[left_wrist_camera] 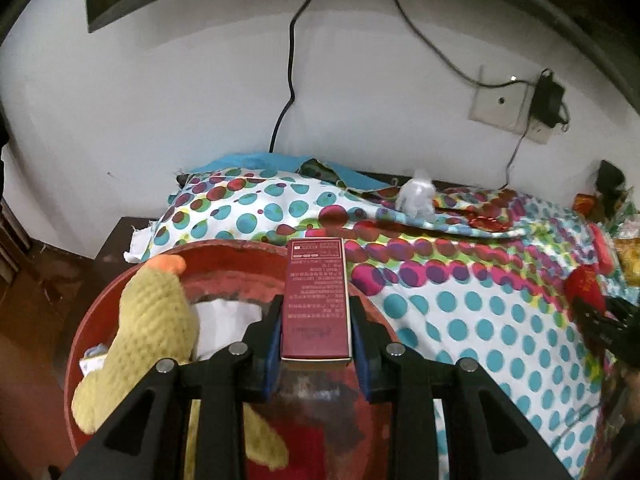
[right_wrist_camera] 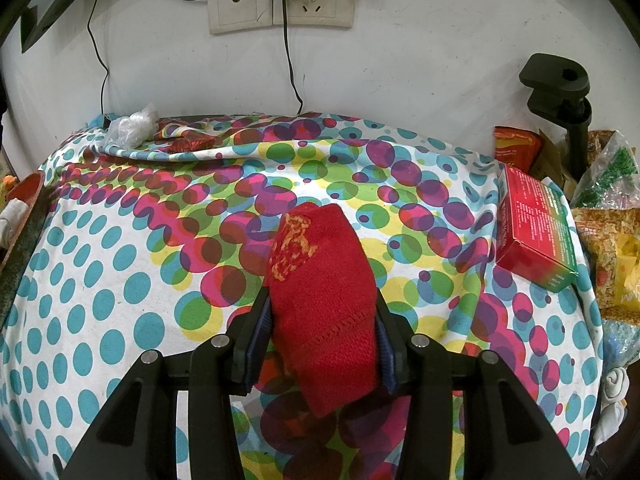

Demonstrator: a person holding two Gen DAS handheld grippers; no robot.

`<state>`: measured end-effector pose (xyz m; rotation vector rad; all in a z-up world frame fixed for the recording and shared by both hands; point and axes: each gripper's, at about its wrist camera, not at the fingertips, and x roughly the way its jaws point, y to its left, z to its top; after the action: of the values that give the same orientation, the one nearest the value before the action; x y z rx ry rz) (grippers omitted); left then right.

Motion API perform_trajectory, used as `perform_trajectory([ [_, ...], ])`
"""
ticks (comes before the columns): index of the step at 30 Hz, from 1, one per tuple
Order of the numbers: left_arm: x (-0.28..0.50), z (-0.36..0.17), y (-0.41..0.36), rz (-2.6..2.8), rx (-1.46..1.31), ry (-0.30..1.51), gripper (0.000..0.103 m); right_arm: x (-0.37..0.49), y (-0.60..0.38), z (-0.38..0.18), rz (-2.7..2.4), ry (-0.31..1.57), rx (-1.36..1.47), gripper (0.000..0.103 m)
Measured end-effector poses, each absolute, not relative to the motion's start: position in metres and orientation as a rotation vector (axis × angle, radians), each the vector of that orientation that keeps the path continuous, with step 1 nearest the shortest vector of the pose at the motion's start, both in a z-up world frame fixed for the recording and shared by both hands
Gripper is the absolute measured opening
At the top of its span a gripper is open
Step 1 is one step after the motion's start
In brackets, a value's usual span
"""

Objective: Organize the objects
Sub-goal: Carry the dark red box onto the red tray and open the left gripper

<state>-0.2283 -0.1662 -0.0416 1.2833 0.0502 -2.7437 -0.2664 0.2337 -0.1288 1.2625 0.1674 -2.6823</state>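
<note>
Maroon box [left_wrist_camera: 316, 300] pinched in the left gripper [left_wrist_camera: 316, 336], hanging over the red basin [left_wrist_camera: 100, 304] beside the knitted duck [left_wrist_camera: 156, 312], seemingly for dropping in | right gripper [right_wrist_camera: 320, 316] clamps the red sock [right_wrist_camera: 320, 300] above the dotted cloth [right_wrist_camera: 120, 280]; likely queued next

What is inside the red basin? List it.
In the red basin: a yellow knitted toy with an orange tip and something white beneath it. The left gripper and its dark red box hide the rest.
</note>
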Motion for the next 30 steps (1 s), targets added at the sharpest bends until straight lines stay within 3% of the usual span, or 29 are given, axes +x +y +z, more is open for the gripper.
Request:
perform_trajectory([
  [17, -0.246, -0.077, -0.186, -2.585, 1.394, 0.111, 0.033, -0.267, 0.233, -0.128, -2.683, 0.167, 1.265, 0.044],
  [30, -0.174, -0.042, -0.135, -2.743, 1.277, -0.022, 0.036, -0.265, 0.234, -0.128, -2.688, 0.162, 1.251, 0.043],
])
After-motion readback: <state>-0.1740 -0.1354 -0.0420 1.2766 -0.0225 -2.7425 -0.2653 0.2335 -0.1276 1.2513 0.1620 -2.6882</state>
